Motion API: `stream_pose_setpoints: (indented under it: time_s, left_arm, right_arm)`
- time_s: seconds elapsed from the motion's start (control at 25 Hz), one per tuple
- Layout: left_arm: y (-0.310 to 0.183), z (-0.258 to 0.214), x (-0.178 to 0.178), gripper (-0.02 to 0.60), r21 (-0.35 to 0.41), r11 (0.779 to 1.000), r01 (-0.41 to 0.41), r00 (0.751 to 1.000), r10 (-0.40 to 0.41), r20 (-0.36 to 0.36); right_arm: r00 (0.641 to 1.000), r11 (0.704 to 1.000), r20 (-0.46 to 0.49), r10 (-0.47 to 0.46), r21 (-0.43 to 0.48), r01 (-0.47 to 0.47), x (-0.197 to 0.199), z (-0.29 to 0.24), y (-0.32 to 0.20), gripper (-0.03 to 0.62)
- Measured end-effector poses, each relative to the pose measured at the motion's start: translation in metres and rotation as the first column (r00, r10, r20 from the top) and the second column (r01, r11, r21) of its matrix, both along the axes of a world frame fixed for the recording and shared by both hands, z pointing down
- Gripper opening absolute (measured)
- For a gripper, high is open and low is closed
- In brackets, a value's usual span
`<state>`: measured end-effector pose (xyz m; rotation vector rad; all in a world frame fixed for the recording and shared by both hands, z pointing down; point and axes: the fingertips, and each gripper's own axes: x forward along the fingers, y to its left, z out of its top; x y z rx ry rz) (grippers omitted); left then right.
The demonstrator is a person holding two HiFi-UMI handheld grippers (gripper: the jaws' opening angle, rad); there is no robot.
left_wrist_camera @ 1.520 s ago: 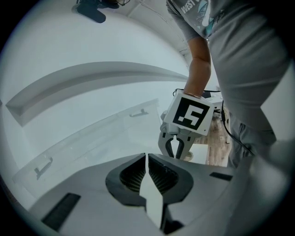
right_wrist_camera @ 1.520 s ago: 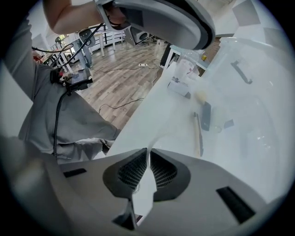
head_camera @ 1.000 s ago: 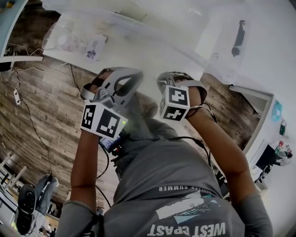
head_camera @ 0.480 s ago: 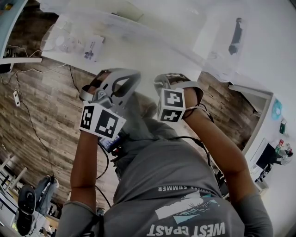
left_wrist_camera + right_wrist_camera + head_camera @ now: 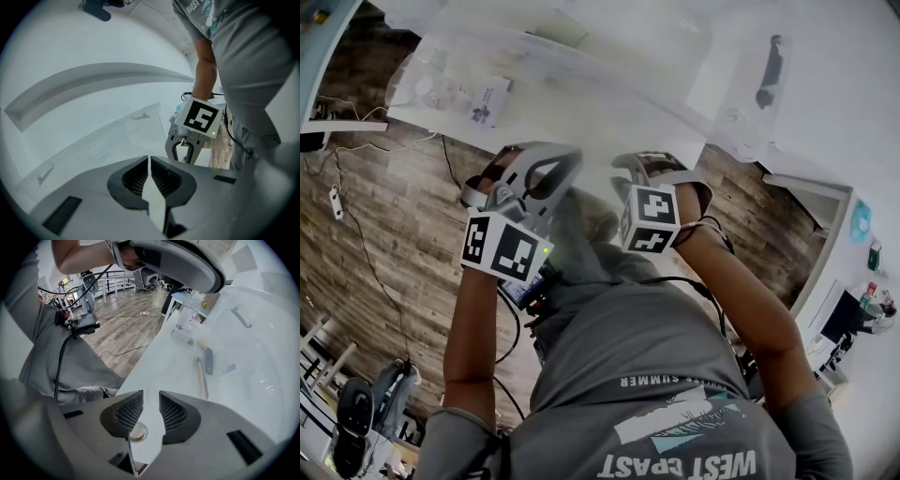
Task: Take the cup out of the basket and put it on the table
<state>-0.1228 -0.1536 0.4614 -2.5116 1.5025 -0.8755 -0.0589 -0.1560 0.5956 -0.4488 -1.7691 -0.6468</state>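
Note:
I cannot make out a cup or a basket in any view. In the head view both grippers are held up side by side at the near edge of the white table [image 5: 609, 103]: my left gripper [image 5: 539, 161] on the left, my right gripper [image 5: 642, 164] on the right. In the left gripper view the left gripper [image 5: 149, 159] is shut with nothing in it, and the right gripper's marker cube [image 5: 202, 117] hangs just beyond. In the right gripper view the jaws of the right gripper [image 5: 151, 397] are opening over the table, with nothing between them.
A clear plastic bag with a printed card [image 5: 455, 89] lies at the table's left end. A dark elongated object [image 5: 767, 73] lies further right, seen also as the dark object [image 5: 209, 361] beside a thin stick [image 5: 201, 377]. Cables trail over the wooden floor [image 5: 375, 244].
Both grippers have stayed almost where they were at the table edge. The right gripper's marker cube has drifted slightly down.

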Motion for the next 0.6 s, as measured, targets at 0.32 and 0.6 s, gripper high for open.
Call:
stream_pose_setpoints:
  time_s: [0.32,0.6]
  left_arm:
    - [0.002,-0.014,0.007,0.017,0.009,1.0,-0.002,1.0,0.002,0.023]
    - [0.007,-0.025,0.018,0.017,0.01,1.0,0.0,0.999,0.0,0.045]
  right_arm:
    - [0.996,0.998,0.08,0.046,0.037,-0.049,0.01,-0.021,-0.003,0.08]
    - [0.989,0.995,0.111,0.093,0.03,-0.097,0.032,-0.029,0.002,0.069]
